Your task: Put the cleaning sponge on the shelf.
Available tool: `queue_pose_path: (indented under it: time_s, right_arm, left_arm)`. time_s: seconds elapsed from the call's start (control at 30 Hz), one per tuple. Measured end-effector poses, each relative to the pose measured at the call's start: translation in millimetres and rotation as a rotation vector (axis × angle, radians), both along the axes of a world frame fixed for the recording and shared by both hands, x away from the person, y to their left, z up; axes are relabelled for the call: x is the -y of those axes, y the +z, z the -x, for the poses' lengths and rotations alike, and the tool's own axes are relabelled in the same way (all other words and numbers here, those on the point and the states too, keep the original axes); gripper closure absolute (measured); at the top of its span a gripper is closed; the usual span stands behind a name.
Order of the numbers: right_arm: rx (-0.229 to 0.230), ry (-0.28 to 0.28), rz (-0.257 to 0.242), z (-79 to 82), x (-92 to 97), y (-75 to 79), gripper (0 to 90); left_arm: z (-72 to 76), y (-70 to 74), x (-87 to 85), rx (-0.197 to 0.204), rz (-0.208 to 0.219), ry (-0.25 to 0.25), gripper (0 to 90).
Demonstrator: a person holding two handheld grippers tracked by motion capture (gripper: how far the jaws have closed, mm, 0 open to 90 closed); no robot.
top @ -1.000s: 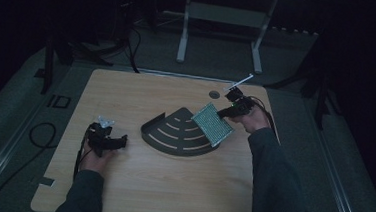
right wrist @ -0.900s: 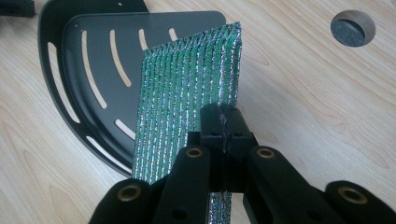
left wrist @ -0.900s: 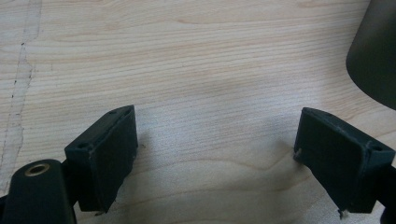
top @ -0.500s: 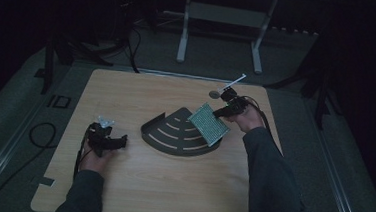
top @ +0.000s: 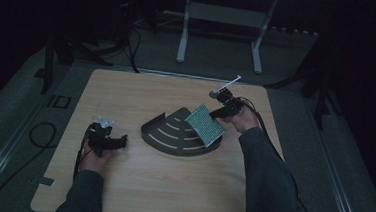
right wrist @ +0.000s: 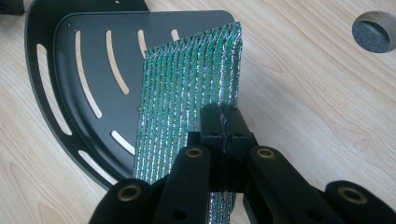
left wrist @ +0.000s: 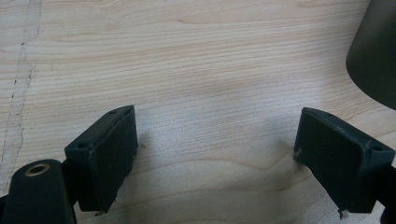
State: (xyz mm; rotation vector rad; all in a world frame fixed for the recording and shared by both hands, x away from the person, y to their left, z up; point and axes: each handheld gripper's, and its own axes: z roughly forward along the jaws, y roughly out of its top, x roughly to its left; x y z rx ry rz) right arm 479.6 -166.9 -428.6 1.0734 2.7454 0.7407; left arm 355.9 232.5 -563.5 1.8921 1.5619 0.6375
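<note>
The right gripper (right wrist: 223, 122) was pinching the green scouring pad (right wrist: 187, 93), its two black jaws pressed together on the pad's near edge (the metallic threads of the weave caught the light in the right gripper view). The pad was tilted, with one corner raised, and hung over the straight right edge of the black quarter-round tray (right wrist: 60, 79); whether its lower edge touched the tray could not be told. In the high view the pad (top: 204, 124) lay above the tray's (top: 169, 137) right part, the right gripper (top: 222, 108) just beyond it toward the desk's far right corner. The tray, with curved slots cut through its floor and a low raised rim, stood near the middle of the desk (top: 170, 185). A round hole (right wrist: 372, 31) in the desk top lay toward the far right edge.

The left gripper (left wrist: 215, 154) was spread wide with bare wood between its jaws, low over the desk. In the high view it (top: 116, 142) sat near the desk's left edge, well apart from the tray, and pointed toward it.
</note>
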Motion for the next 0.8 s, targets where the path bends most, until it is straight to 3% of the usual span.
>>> queue_pose_path:
  time_s: [0.8]
  right_arm:
    - [0.002,0.011,0.007,-1.5,-9.7,-7.6,89.5]
  left_arm:
    - [-0.1,0.0,0.0,0.000,0.000,0.000,13.7]
